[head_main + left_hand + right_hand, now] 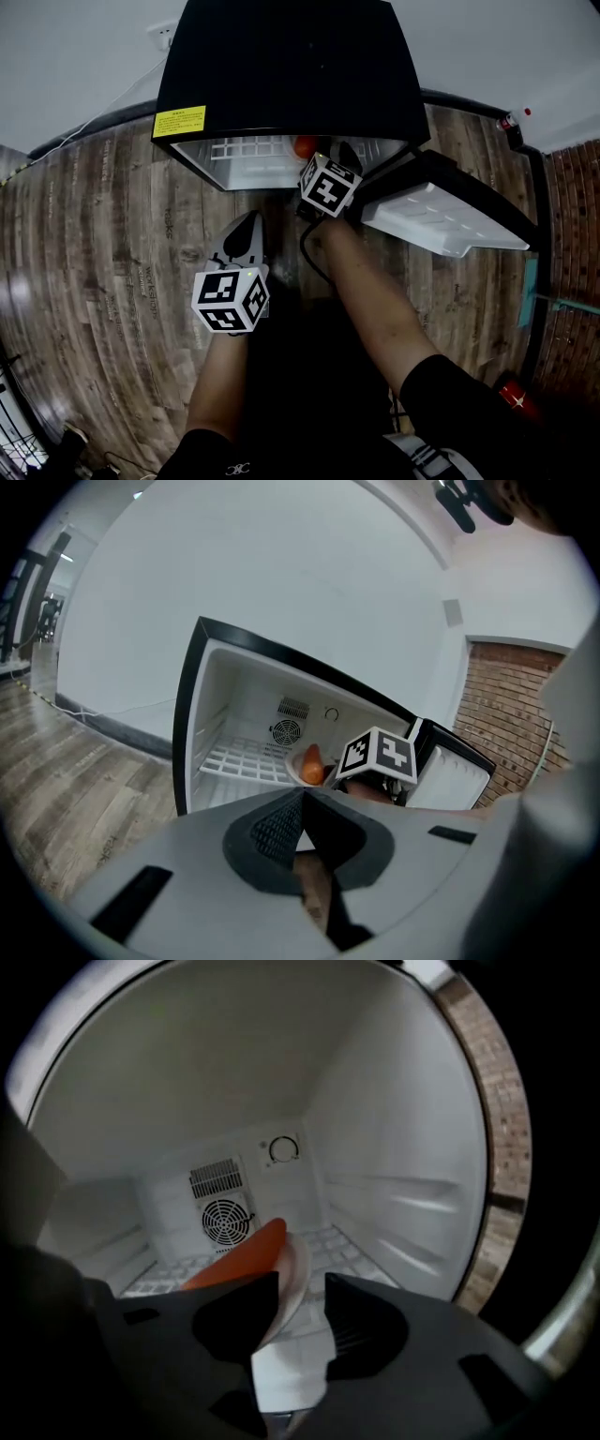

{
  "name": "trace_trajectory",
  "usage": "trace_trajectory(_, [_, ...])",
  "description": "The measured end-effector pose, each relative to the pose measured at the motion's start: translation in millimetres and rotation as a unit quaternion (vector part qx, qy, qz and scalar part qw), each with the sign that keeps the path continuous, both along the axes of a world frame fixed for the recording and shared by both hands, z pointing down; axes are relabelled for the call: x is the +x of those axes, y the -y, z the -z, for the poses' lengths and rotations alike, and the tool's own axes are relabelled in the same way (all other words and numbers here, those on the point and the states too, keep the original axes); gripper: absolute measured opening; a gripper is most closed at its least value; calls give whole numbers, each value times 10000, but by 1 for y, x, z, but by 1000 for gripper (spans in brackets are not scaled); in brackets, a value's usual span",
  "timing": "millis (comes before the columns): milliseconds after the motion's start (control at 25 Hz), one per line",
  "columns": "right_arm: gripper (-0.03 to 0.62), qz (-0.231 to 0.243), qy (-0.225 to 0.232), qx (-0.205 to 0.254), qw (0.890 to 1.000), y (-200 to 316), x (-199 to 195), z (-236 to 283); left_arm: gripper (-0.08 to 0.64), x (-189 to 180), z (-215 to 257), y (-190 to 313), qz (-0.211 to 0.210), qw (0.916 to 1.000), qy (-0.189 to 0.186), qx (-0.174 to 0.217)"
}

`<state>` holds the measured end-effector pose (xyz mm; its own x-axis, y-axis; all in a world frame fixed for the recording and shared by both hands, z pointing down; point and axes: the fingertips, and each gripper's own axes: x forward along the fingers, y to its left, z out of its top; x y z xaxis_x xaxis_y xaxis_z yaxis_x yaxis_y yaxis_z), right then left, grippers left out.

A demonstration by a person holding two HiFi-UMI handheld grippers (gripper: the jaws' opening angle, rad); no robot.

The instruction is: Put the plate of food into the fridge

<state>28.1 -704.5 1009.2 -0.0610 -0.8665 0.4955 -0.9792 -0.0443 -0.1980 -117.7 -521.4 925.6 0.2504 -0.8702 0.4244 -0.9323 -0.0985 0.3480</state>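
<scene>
White plate (292, 1283) (orange food (239, 1255) on it) inside open black fridge (281, 66).

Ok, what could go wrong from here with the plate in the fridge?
The plate has its rim between the open jaws of the right gripper, so pulling back carelessly could drag it off the wire shelf. The plate looks tilted in the right gripper view, so the orange food might slide off.

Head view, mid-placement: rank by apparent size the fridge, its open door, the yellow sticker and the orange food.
1. fridge
2. open door
3. yellow sticker
4. orange food: only a small part shows inside the fridge, so its rank against the sticker is unsure.
</scene>
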Motion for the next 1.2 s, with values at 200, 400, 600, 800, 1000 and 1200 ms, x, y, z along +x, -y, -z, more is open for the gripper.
trace_trajectory(200, [21,323,-48,282,9991,-18,1,16,-3,-1,3,4,-7,10000,33,39])
trace_trajectory(400, [14,1104,225,285,9932,-57,-7,27,-3,1,11,13,-39,9997,182,149])
trace_trajectory(600, [12,1992,-120,939,9754,-101,-18,94,-3,14,38,21,-243,9992,210,257])
trace_trajectory(800, [12,2277,-434,1367,9631,-125,-13,190,-3,30,102,28,-415,9982,262,351])
trace_trajectory(1000, [12,2118,-328,1338,9676,-137,4,318,-3,48,225,28,-618,9973,15,408])
trace_trajectory(1200, [12,1985,-225,1371,9702,-155,12,473,-3,58,377,19,-744,9963,61,433])
